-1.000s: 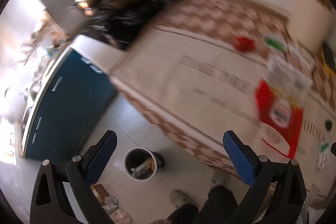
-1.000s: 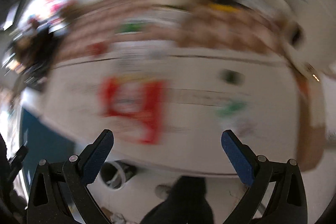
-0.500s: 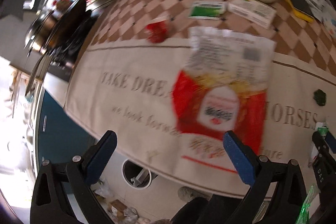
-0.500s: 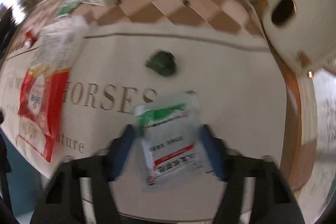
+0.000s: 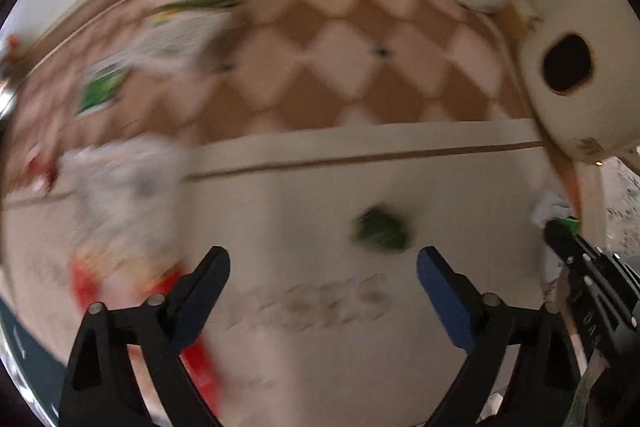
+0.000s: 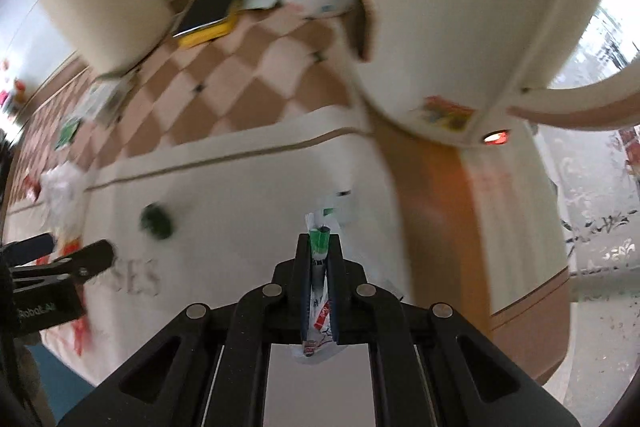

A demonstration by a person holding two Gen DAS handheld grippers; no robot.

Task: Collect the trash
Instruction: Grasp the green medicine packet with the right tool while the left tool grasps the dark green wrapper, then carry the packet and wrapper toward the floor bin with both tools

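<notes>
Pinching the thin white sachet with green top [image 6: 319,267] flat in my right gripper [image 6: 320,247], I'd carry it level. My left gripper [image 5: 322,279] hangs spread near the crumpled dark-green wrapper [image 5: 380,229] on the cream tablecloth [image 5: 460,187]; I'd straddle it squarely before squeezing.

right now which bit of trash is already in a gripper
The white-and-green sachet, pinched in the right gripper; the dark green wad lies loose on the cloth.

Sachet [image 6: 319,269] pinched in my right tool [image 6: 320,247], above tablecloth [image 6: 248,195]. Crumpled wrapper [image 5: 382,229] on cloth ahead of my left tool [image 5: 322,267]. Snack bag [image 5: 120,211] left. Appliance [image 6: 460,27] far right.
</notes>
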